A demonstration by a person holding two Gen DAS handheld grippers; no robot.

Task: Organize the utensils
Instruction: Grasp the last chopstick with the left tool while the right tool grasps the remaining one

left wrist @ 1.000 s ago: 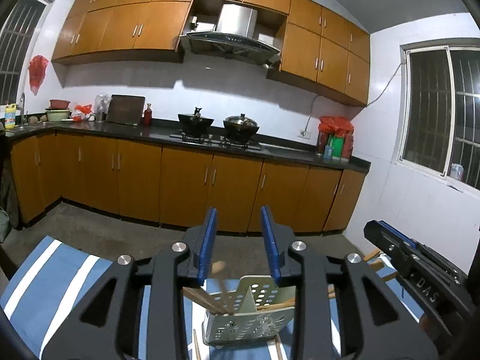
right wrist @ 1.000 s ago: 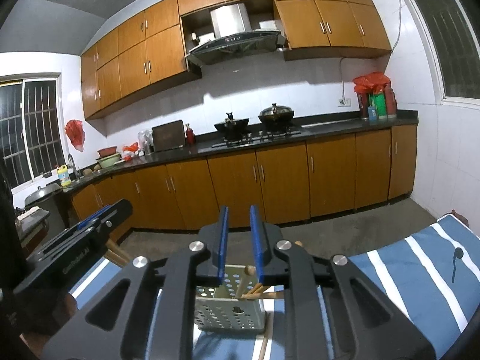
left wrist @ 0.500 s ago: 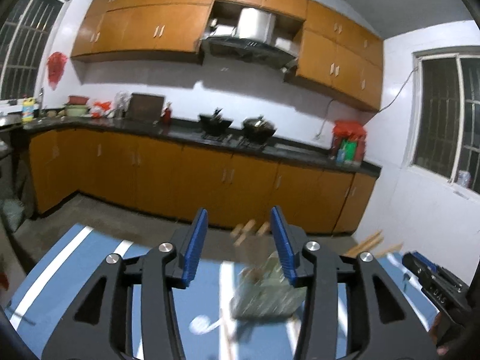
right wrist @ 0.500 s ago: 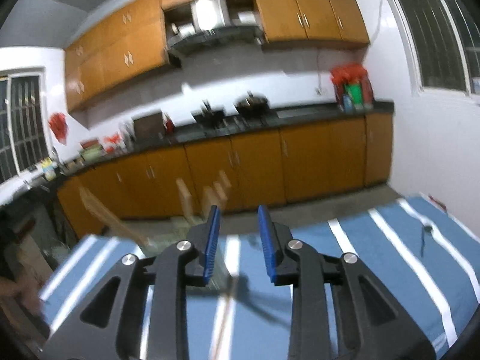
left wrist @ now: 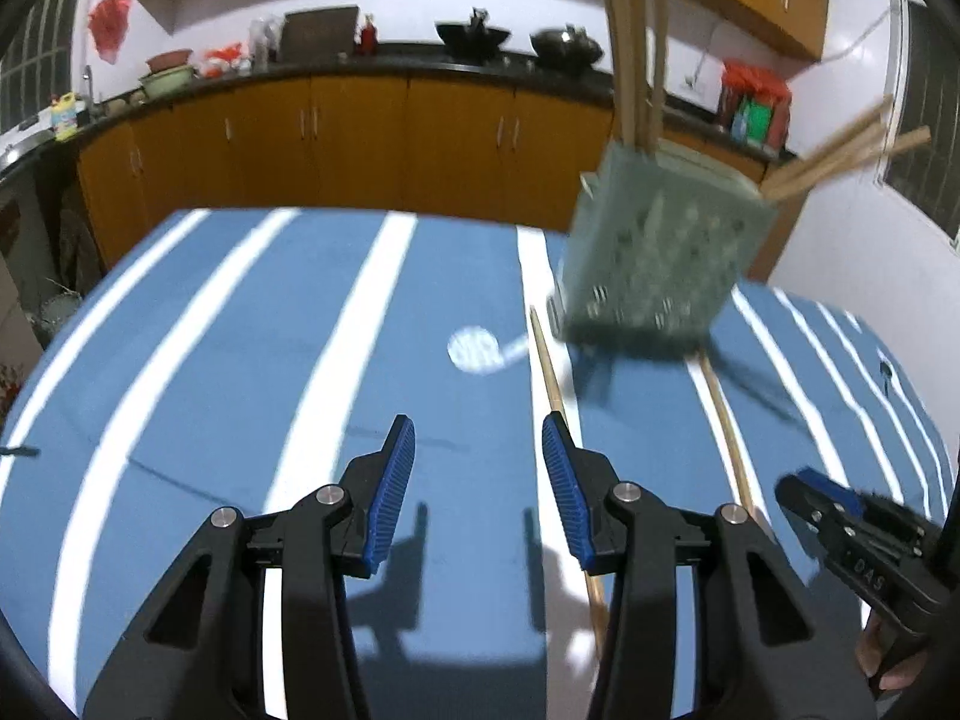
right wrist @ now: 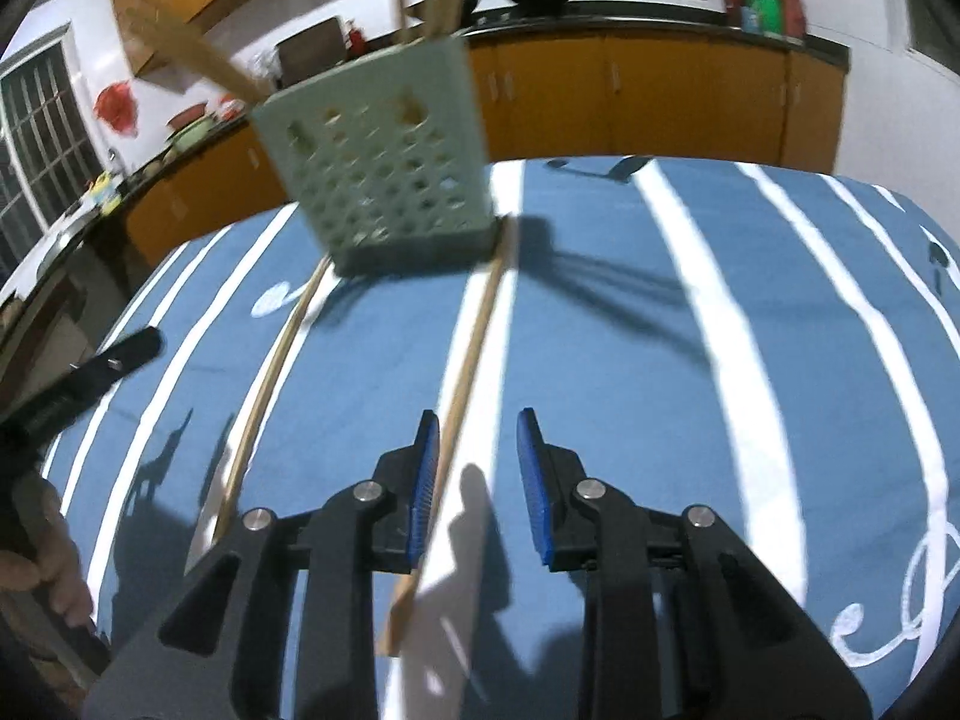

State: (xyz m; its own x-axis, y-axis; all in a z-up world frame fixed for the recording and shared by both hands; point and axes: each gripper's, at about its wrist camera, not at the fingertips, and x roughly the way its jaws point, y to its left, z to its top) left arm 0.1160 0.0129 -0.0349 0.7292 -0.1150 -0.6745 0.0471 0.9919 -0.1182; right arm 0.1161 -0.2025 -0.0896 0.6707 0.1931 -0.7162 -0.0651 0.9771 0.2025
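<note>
Now that we have tipped both views down since a second ago, we log: perforated holder [right wrist: 384, 174] upper centre, two chopsticks [right wrist: 462, 396] on the table [left wrist: 240, 360]; left tongs [left wrist: 478, 486] wide, right tongs [right wrist: 477, 474] narrower, both empty.

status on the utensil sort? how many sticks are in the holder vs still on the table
Done: several chopsticks already stand in the green perforated holder; motion blur prevents an exact count. In hand: nothing. The left gripper and right gripper are both open and empty above the striped cloth. Left: two loose chopsticks lie on the cloth, one running under the right gripper, the other further left.
</note>
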